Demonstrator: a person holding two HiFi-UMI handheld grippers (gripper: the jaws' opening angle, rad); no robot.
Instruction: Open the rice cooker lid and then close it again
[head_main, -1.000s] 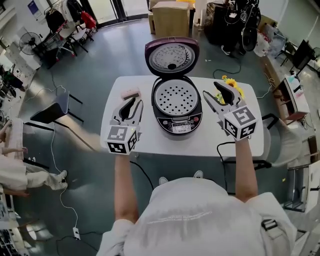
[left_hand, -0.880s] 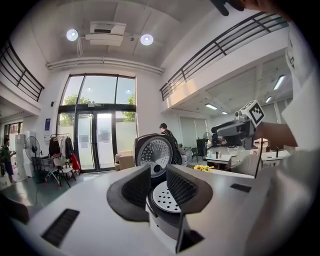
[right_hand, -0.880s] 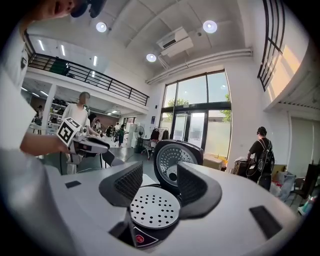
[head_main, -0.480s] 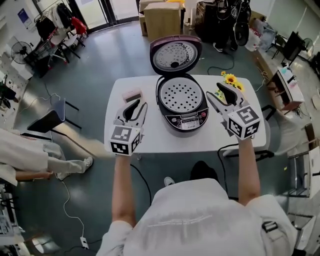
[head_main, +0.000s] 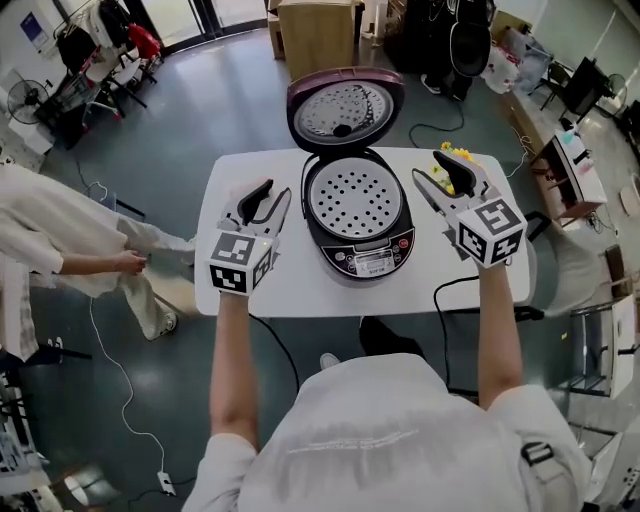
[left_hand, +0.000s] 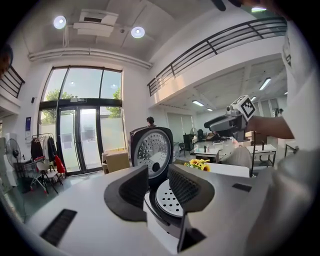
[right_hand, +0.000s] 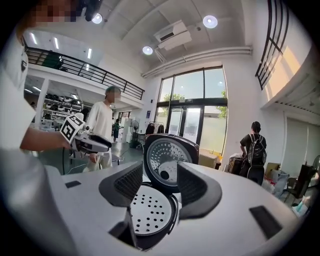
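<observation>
Since the rice cooker (head_main: 358, 215) sits mid-counter with its lid (head_main: 345, 108) swung fully up and standing behind the perforated inner plate (head_main: 357, 198), the opening looks done and the closing remains, which is where trouble could come. A push high on one corner of the lid would likely twist the body or slide it across the smooth white counter (head_main: 300, 290), since neither tool braces it. If the lid is let fall, it may slam, or rest on the rim without latching should the final press land off-centre. The left gripper (head_main: 268, 192) hovers just left of the cooker, its fingers (left_hand: 132, 192) parting with nothing between them. The right gripper (head_main: 430, 172) hovers just to the right, its fingers (right_hand: 200, 192) spread and empty. A fingertip lingering over the rim could be trapped under the descending lid. The sunflowers (head_main: 447, 150) lie close behind the right gripper, so a wide reach toward the lid might sweep them off.
</observation>
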